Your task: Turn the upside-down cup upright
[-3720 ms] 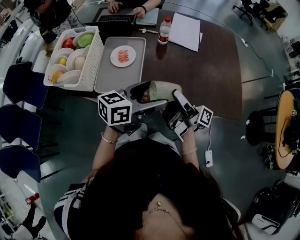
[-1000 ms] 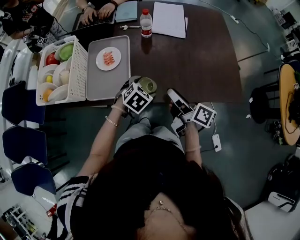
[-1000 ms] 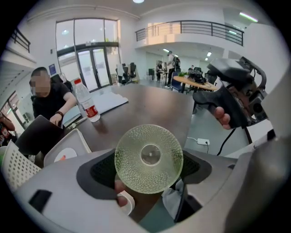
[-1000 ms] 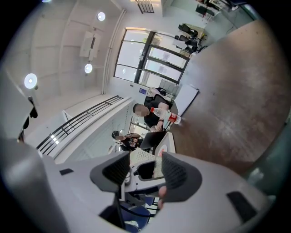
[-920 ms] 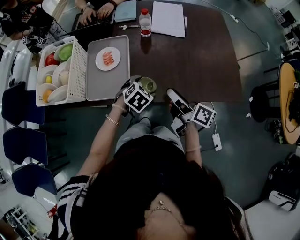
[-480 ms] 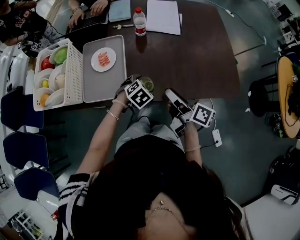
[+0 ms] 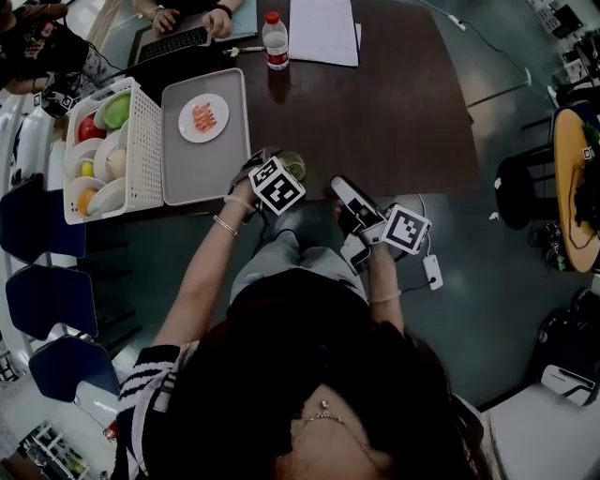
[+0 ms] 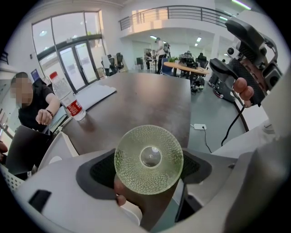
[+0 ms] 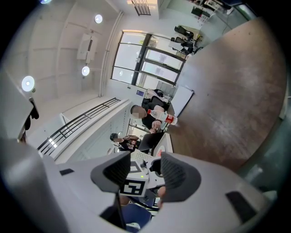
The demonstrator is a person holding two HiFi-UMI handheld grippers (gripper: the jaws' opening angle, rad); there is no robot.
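Clamped wide on the green dimpled glass cup (image 8: 148, 158) with the left gripper (image 8: 146, 172), pads pressed to its sides at 9 and 3 o'clock in the left gripper view. Turned toward that camera with one round end, mouth or base not certain there. Seen in the head view as rim-up with a dark hollow inside, so probably already righted. Held low at the near edge of the brown table (image 7: 403, 112), at 1 o'clock from the left marker cube (image 7: 277, 185). Touching the tabletop or just above it: impossible to say.

Judged as the closing step: setting down. Next: lower to full contact with the wood, well in from the edge. Then spread the jaws and back off straight along the line of approach, without nudging the glass.

Pitched steeply downward over the cup, left wrist bent, forearm reaching in from 7 o'clock. At 4 o'clock from the cup, idle with the right gripper (image 9: 146, 172): jaws parted, nothing between them, aimed about level toward the left marker cube, by the near table edge.

Further out:
- At 10 o'clock from the cup, a grey tray (image 7: 187, 173) with a small plate (image 7: 203, 117) on it.
- Beyond it at 9 o'clock, a white basket (image 7: 147, 141) of dishes.
- At 12 o'clock, a water bottle (image 7: 275, 42) and paper sheets (image 7: 323, 28).
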